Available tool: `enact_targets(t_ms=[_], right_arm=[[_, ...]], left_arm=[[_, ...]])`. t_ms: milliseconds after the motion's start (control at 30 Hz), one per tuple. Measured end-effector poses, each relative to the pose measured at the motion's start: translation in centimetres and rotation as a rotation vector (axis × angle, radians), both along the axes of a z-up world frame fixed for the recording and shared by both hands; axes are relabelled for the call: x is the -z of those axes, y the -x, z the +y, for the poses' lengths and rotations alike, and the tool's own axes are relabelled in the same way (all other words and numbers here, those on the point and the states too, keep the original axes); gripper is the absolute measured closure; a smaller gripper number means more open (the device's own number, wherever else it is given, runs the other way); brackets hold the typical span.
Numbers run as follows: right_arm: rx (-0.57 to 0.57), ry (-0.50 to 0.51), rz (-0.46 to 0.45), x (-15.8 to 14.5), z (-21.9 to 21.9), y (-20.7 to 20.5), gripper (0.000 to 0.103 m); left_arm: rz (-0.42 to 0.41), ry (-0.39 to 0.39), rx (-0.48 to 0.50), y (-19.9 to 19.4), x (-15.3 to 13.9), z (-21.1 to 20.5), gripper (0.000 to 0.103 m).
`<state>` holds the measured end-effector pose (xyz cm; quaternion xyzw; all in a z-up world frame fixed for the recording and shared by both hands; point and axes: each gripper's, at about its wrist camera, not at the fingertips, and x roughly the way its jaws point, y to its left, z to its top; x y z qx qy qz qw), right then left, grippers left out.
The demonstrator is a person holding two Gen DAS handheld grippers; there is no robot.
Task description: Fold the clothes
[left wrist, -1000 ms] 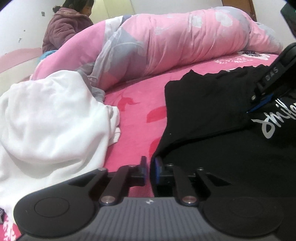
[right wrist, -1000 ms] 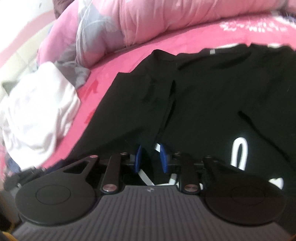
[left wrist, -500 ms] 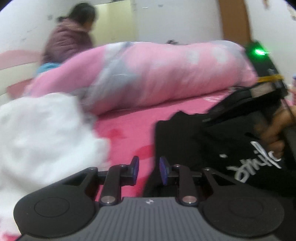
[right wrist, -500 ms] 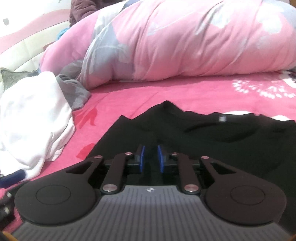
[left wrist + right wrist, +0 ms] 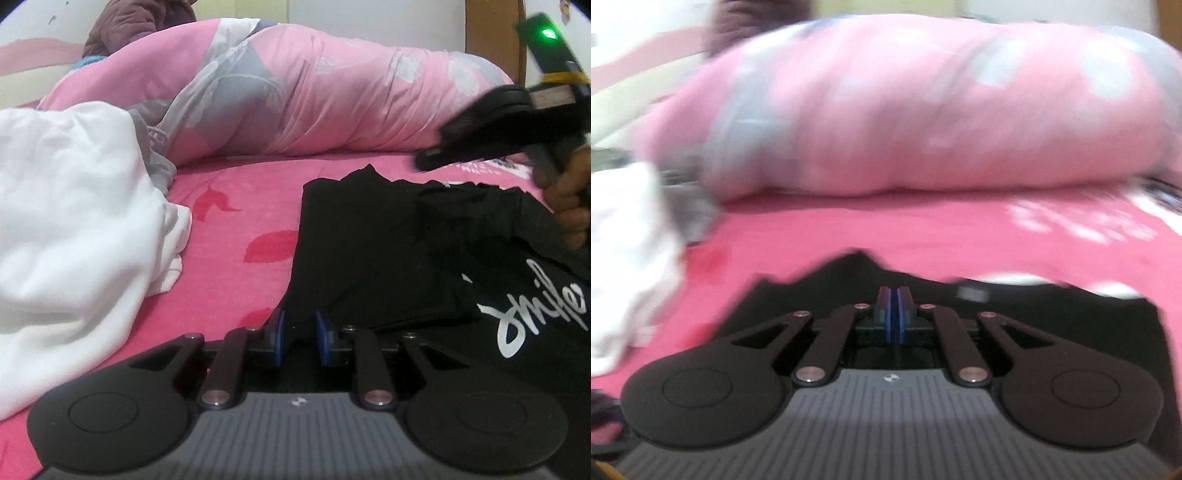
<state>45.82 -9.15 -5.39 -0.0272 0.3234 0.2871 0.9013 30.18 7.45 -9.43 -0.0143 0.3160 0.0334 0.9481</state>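
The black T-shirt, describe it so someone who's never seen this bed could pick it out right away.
On the pink bedsheet, in front of the long rolled pink quilt, the black T-shirt lies spread out on the right. The white garment heaped to its left is plain; this one is black with white handwritten lettering.

A pink bedsheet (image 5: 236, 236) runs to a rolled quilt (image 5: 332, 103) below white walls (image 5: 369, 18).

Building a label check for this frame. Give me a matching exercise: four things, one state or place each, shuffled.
Things:
1. black T-shirt with white lettering
2. white crumpled garment
3. left gripper
4. right gripper

States:
A. jaws closed
B. heaped on the left of the bed
C. jaws apart
D. spread on the pink sheet

Pairs: 1-D, 2-B, 3-C, 4-A
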Motion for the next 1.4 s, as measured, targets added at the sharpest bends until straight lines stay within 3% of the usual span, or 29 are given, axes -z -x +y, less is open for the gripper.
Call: enact_targets(t_ms=[133,333,467,767,900,1067,1133,1333,1400], right_arm=[[-0.195,0.001,0.164,3.2,5.9,-2.0,0.100],[0.007,-0.048,0.119,2.2,4.2,-5.4,0.103],[0.115,-0.087,0.076,0.9,2.0,-6.6,0.098],[-0.001,-0.076,0.114,0.3,-1.9,1.0,0.098],[-0.049,-0.069,0.133,0.2,-3.5,4.4,0.098],[-0.219,0.098,0.125,2.3,-0.1,9.9,0.098],[-0.216,0.120,0.091,2.4,-1.0,12.2,0.098],[-0.110,0.078,0.178,0.2,-6.8,16.7,0.098],[-0.065,0.082,0.157,-1.0,-9.0,19.2,0.098]], left_arm=[[-0.003,0.000,-0.002,-0.1,0.2,0.0,0.083],[-0.004,-0.001,-0.004,0.0,0.3,-0.1,0.083],[-0.006,0.011,-0.005,0.1,0.2,0.0,0.083],[-0.004,0.024,-0.005,0.2,0.2,0.2,0.083],[-0.002,0.071,-0.009,0.2,0.4,0.8,0.083],[0.000,0.028,-0.011,0.1,0.5,0.3,0.082],[-0.001,0.018,-0.011,0.1,0.6,0.2,0.082],[-0.005,-0.003,-0.009,0.1,0.6,0.1,0.081],[-0.004,-0.025,-0.008,0.0,0.6,-0.2,0.082]])
